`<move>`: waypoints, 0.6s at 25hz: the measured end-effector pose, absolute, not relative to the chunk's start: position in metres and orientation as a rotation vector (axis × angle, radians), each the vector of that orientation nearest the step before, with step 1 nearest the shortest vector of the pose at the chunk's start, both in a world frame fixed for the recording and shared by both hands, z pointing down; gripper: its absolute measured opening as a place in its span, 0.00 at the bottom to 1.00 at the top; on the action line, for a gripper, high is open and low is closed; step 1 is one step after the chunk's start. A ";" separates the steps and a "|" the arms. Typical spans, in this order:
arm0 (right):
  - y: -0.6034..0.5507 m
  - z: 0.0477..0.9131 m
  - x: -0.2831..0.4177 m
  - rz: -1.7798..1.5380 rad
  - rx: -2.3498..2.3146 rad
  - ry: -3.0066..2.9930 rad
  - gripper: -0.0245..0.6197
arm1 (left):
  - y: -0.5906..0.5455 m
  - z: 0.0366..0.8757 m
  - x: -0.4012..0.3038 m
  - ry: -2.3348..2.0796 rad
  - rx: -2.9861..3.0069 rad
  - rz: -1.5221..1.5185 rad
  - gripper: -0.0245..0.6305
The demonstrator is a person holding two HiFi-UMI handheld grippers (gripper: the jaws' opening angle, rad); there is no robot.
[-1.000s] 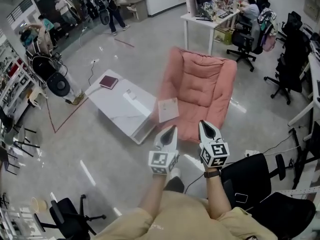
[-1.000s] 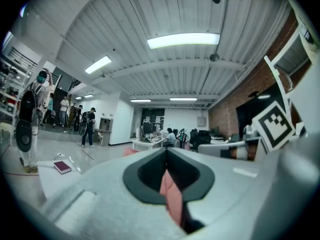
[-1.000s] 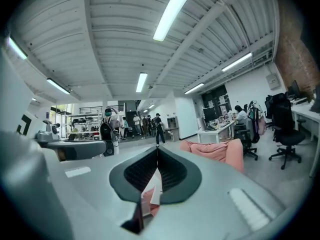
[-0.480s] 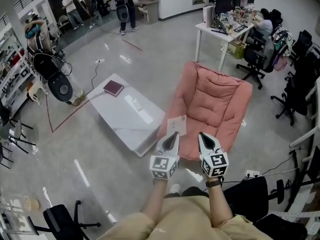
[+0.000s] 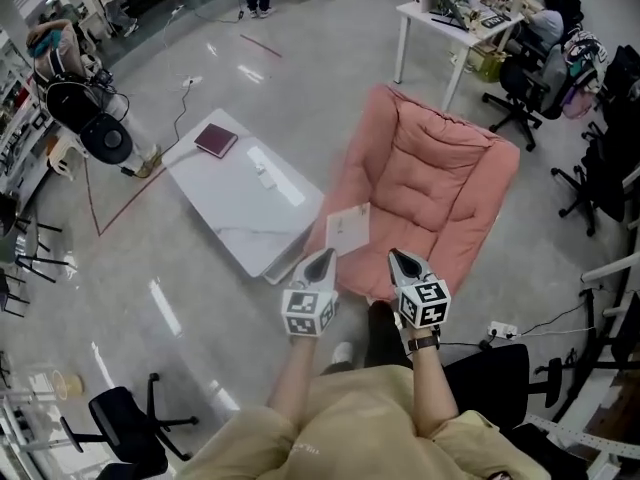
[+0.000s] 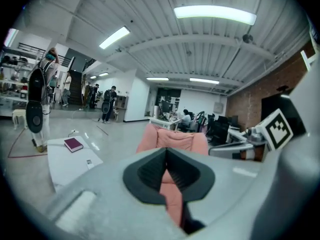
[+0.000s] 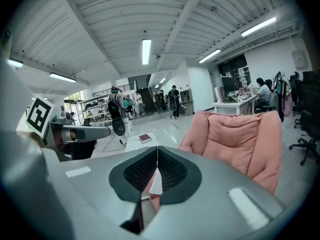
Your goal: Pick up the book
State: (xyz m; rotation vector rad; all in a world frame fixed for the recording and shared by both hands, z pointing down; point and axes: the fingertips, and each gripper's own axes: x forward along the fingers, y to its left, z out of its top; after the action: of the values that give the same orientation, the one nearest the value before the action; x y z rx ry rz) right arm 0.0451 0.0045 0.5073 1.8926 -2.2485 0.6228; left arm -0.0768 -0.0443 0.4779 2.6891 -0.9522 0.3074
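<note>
Nearest, the person's forearms reached fwd over tan trousers, each hand carrying a marker cube. The left tongs [image 5: 320, 260] and right tongs [image 5: 397, 260] sat side by side, apart from each other. Both were pressed fully together w/ nothing btwn the pads, as each gripper view confirmed. A black office chair [image 5: 125, 418] stood at abt 8 o'clock from the tongs on the glossy grey floor [image 5: 200, 298], and another black chair [image 5: 500, 378] at abt 4 o'clock. Just past the tips, at 12 o'clock, a pale sheet of paper [image 5: 348, 229] lay on the front edge of a pink lounge chair [image 5: 430, 168], which spread back toward 1 o'clock. At 10–11 o'clock stood a low white tabletop [image 5: 240, 213]. A small white item [image 5: 262, 166] lay near its middle, too small to identify. The book [image 5: 215, 140], maroon and closed, lay flat by the tabletop's far-left corner, well apart from both tongs. It also showed in the left gripper view [image 6: 73, 144] and the right gripper view [image 7: 145, 138]. Further out at 10 o'clock was a round black fan [image 5: 105, 138]. At 1 o'clock, far back, a cluttered white desk [image 5: 445, 18] had a seated person [image 5: 548, 26] beside it.
</note>
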 end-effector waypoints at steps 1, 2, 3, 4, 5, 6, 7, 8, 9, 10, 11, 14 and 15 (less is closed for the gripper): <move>-0.003 0.521 0.050 0.660 1.869 -2.248 0.05 | -0.052 0.490 -0.076 -0.964 2.667 0.337 0.04; -0.011 0.534 0.054 0.695 1.842 -2.248 0.06 | -0.059 0.501 -0.075 -0.974 2.643 0.365 0.04; -0.018 0.546 0.059 0.726 1.813 -2.249 0.08 | -0.066 0.512 -0.073 -0.983 2.619 0.391 0.04; -0.025 0.557 0.066 0.750 1.782 -2.251 0.09 | -0.072 0.523 -0.069 -0.991 2.595 0.414 0.04; -0.031 0.569 0.072 0.769 1.750 -2.253 0.10 | -0.078 0.534 -0.064 -0.998 2.572 0.435 0.04; -0.037 0.580 0.079 0.784 1.719 -2.256 0.11 | -0.082 0.545 -0.058 -1.005 2.552 0.456 0.04; -0.043 0.591 0.085 0.796 1.689 -2.258 0.12 | -0.087 0.556 -0.054 -1.009 2.535 0.479 0.04; -0.051 0.601 0.089 0.807 1.660 -2.258 0.14 | -0.093 0.566 -0.049 -1.011 2.522 0.505 0.04; -0.059 0.610 0.093 0.814 1.632 -2.257 0.15 | -0.099 0.575 -0.046 -1.011 2.509 0.531 0.04; -0.067 0.618 0.095 0.817 1.601 -2.255 0.16 | -0.105 0.583 -0.044 -1.010 2.497 0.555 0.04; -0.076 0.626 0.097 0.816 1.566 -2.254 0.17 | -0.111 0.591 -0.042 -1.010 2.484 0.577 0.04; -0.103 0.653 0.100 0.777 1.437 -2.245 0.21 | -0.132 0.616 -0.035 -1.004 2.449 0.648 0.10; -0.112 0.662 0.100 0.756 1.391 -2.241 0.22 | -0.139 0.625 -0.033 -1.002 2.437 0.670 0.12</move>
State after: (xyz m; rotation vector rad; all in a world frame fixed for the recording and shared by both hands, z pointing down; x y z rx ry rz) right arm 0.1001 -0.1119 0.6620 1.3915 -2.2407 0.7557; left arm -0.0326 -0.1391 0.6246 2.4370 -1.0016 0.6702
